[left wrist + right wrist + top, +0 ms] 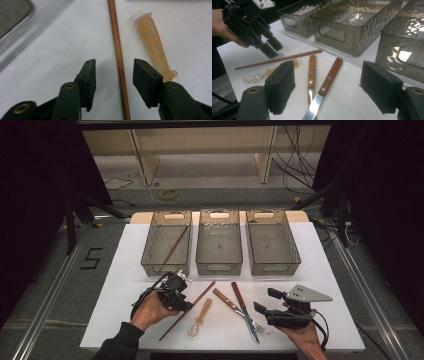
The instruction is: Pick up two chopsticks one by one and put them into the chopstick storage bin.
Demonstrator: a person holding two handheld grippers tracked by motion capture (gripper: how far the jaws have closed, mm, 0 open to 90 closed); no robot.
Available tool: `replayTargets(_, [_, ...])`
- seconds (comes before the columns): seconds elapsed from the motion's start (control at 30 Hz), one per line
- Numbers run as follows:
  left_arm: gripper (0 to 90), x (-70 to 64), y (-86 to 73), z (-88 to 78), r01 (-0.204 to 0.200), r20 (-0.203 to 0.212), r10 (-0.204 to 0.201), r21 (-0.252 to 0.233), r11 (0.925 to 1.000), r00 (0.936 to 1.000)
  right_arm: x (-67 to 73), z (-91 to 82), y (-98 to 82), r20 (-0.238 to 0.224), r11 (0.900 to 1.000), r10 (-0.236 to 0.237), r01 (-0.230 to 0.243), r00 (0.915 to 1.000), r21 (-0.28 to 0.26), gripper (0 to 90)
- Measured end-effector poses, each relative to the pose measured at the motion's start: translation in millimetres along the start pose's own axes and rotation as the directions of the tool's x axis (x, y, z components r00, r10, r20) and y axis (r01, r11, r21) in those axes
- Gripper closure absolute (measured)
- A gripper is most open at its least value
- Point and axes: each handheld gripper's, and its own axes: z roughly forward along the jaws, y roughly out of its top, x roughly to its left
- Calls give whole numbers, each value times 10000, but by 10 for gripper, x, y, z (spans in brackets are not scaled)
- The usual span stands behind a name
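**Left tool straddles the loose chopstick**

We hold our left tool (113, 75) low over the bench (125, 270), its jaws apart on either side of the wooden chopstick (117, 50) and not touching it. The chopstick lies flat on the white surface, just beside a translucent plastic spoon (155, 45). Our right tool (329, 90) hovers with its jaws wide apart and nothing between them, near a knife (329, 75) and fork (312, 70) with wooden handles. Three clear bins (218, 262) stand along the far side; the left bin (155, 255) contains another chopstick (176, 244).
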Motion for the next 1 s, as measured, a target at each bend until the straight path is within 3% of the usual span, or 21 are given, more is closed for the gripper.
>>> replayTargets(0.43, [683,-67,3,90,-463,18,463,285,9985,9989,6,6,-1,-38,10000,-35,35,10000,13,283])
replayTargets(0.57, [723,-89,4,125,-398,-22,399,322,9987,9992,8,5,-1,-45,10000,-44,44,10000,7,283])
replayTargets(1.0, [812,-123,4,140,-713,-493,731,374,9968,9961,9,4,0,-28,10000,-59,59,10000,25,283])
